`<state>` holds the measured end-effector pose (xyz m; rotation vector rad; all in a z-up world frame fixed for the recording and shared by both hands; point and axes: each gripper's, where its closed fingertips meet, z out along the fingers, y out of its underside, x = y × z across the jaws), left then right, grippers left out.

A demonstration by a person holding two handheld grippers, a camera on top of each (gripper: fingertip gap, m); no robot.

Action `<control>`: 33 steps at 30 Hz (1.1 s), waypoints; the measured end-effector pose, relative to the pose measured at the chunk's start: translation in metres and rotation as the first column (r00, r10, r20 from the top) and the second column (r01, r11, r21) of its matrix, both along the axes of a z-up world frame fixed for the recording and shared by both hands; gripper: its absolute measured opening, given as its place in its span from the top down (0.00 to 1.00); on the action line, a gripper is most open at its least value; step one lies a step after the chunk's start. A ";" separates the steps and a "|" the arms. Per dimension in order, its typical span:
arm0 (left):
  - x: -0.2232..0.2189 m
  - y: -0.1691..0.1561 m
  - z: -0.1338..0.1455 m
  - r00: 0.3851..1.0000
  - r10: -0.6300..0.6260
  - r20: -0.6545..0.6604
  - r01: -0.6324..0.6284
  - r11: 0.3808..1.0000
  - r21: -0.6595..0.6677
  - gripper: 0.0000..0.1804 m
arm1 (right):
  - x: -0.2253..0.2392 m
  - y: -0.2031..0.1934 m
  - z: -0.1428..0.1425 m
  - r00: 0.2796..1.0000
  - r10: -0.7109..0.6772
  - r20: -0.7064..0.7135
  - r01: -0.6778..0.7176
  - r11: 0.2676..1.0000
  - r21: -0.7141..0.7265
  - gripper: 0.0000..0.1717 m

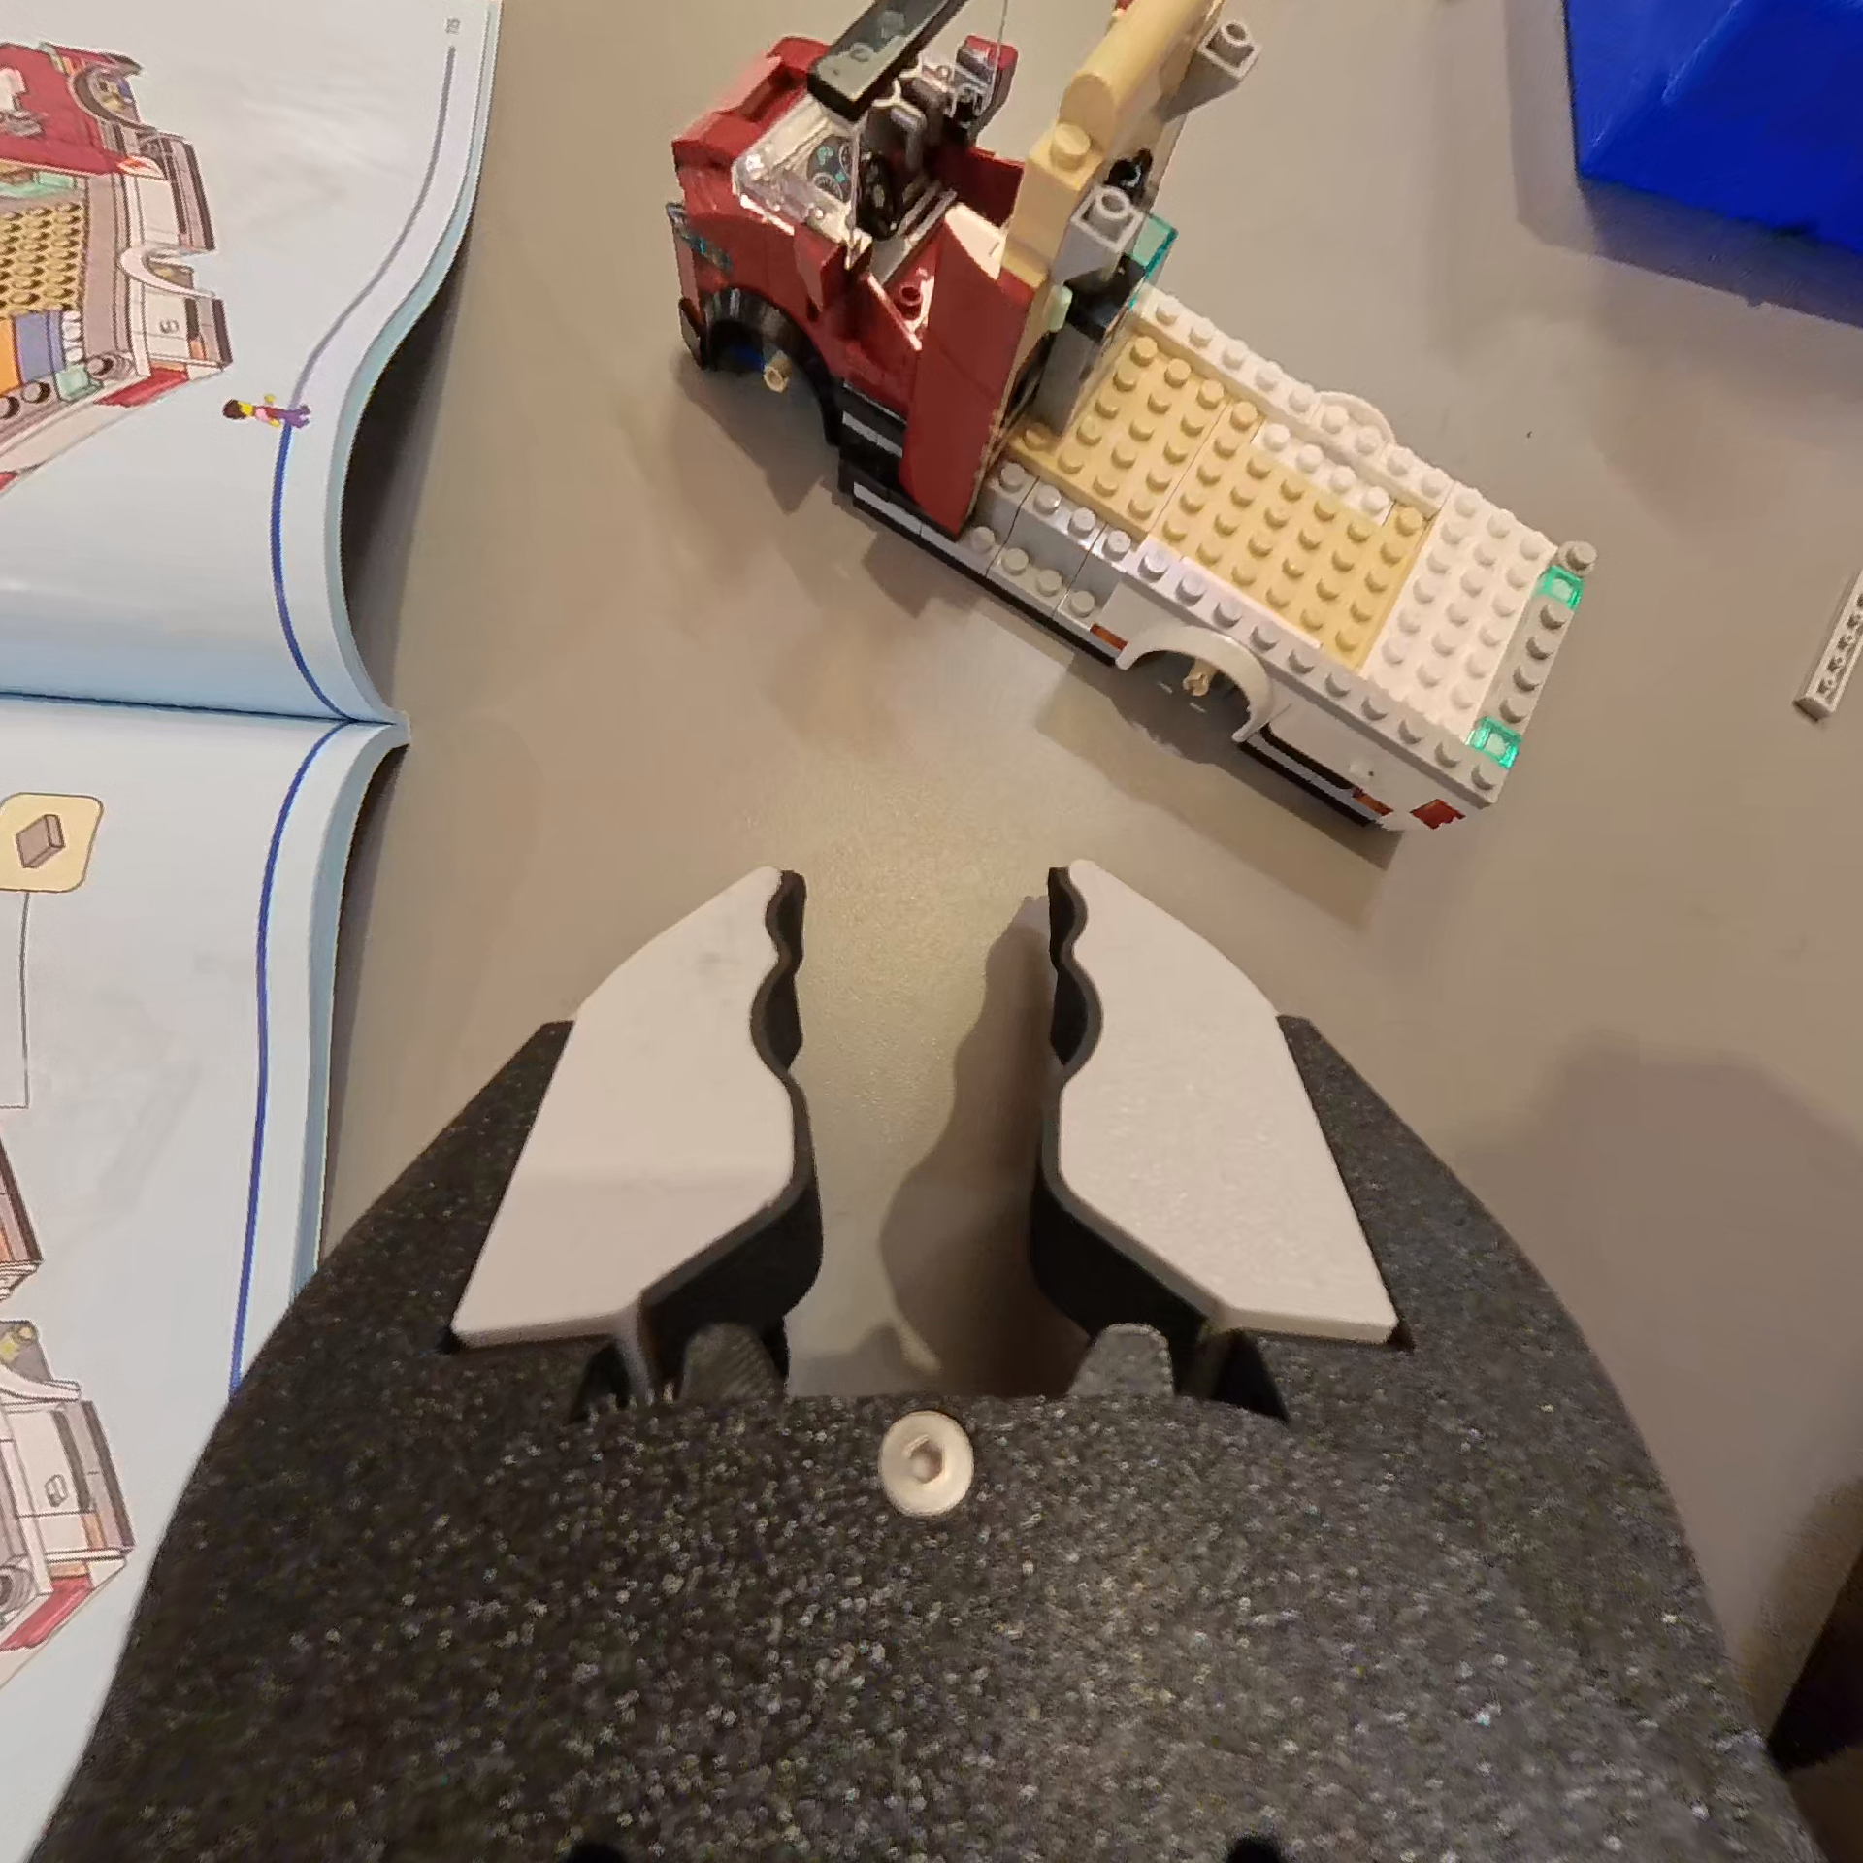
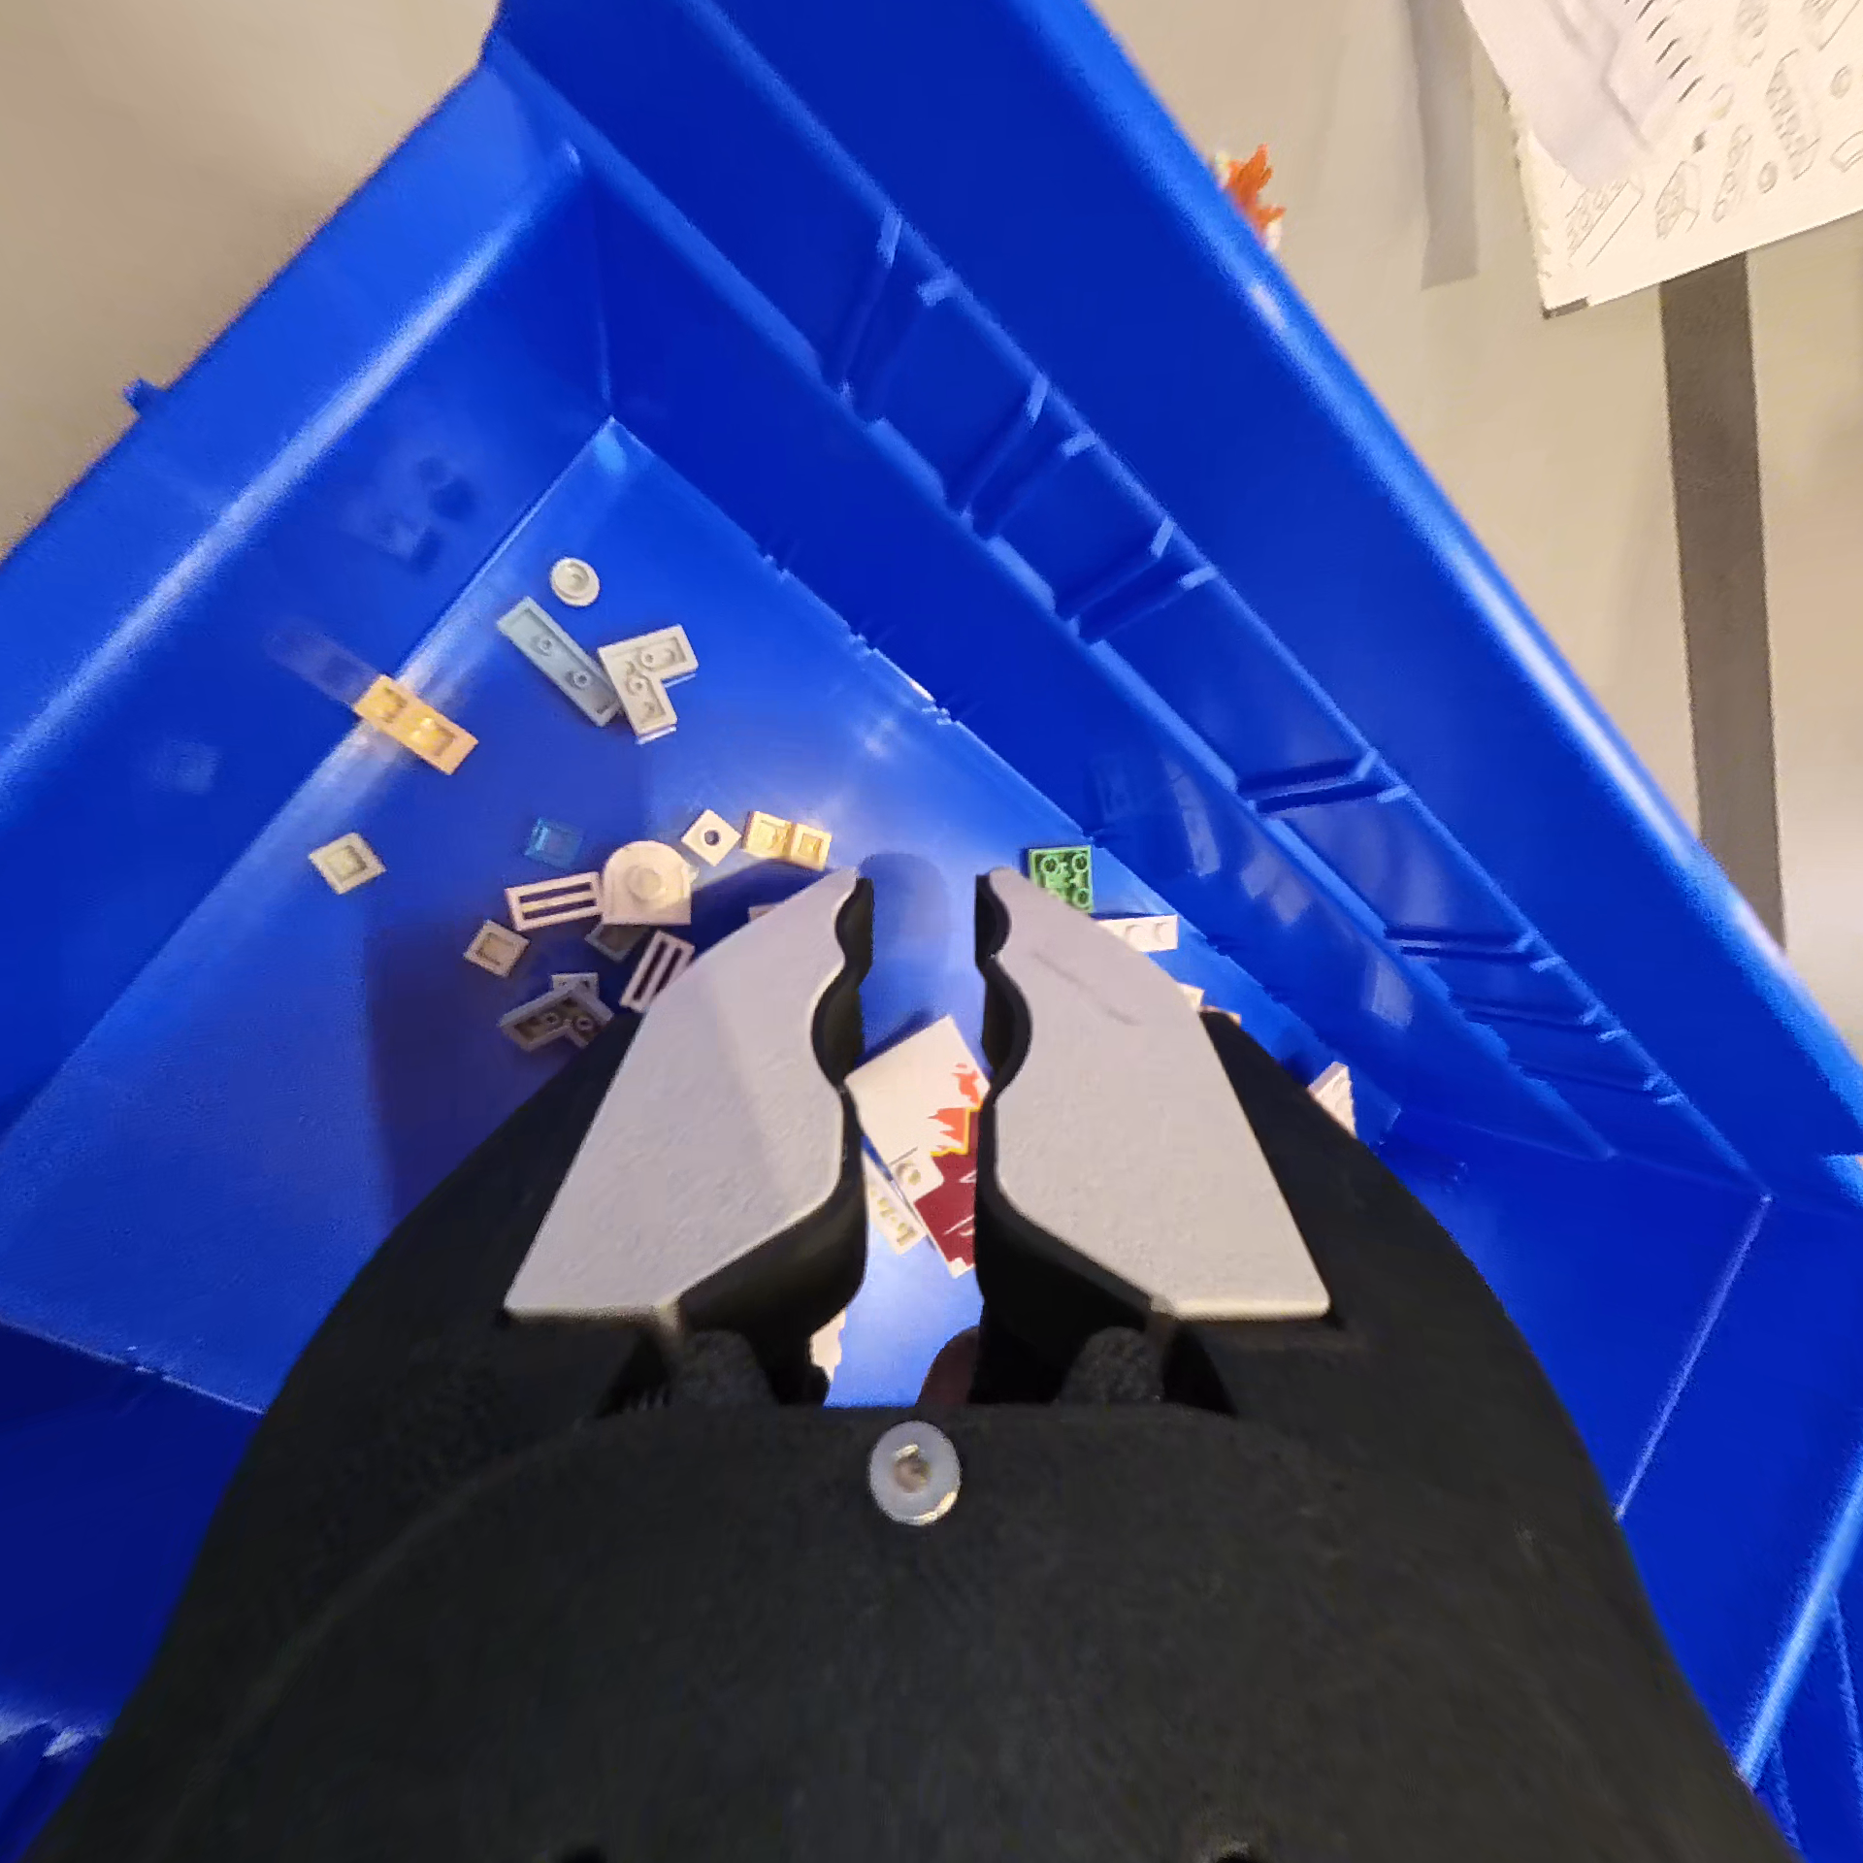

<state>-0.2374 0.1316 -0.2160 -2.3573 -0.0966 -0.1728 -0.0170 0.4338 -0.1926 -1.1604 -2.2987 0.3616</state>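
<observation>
Grey table (image 1: 625, 645): booklet (image 1: 151, 504), brick truck (image 1: 1109, 433), bin (image 1: 1714, 131)

A half-built toy brick truck (image 1: 1089, 423), dark red at the cab with a tan and white studded bed, sits on a grey table (image 1: 625, 645). An open instruction booklet (image 1: 202, 504) lies to its left, a loose grey strip piece (image 1: 1837, 655) to its right. A blue plastic bin (image 2: 907, 333) holds scattered small bricks, among them a green plate (image 2: 1061, 873), a tan plate (image 2: 418, 728) and a printed white tile (image 2: 922, 1094). Printed sheets (image 2: 1694, 131) hang beyond the bin.
</observation>
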 end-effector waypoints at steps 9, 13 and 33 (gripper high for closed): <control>0.001 0.001 0.000 1.000 -0.011 0.006 0.011 1.000 0.000 0.74 | 0.009 0.006 0.016 1.000 0.019 0.011 -0.019 0.998 -0.061 0.88; 0.001 0.002 -0.001 1.000 -0.015 -0.017 0.015 1.000 -0.008 0.74 | 0.020 0.001 0.010 0.997 0.054 0.060 -0.047 0.991 -0.123 0.88; 0.000 0.006 0.001 0.999 -0.015 0.047 0.015 1.000 -0.003 0.76 | 0.020 -0.045 -0.007 0.970 0.213 0.117 -0.204 0.975 -0.085 0.90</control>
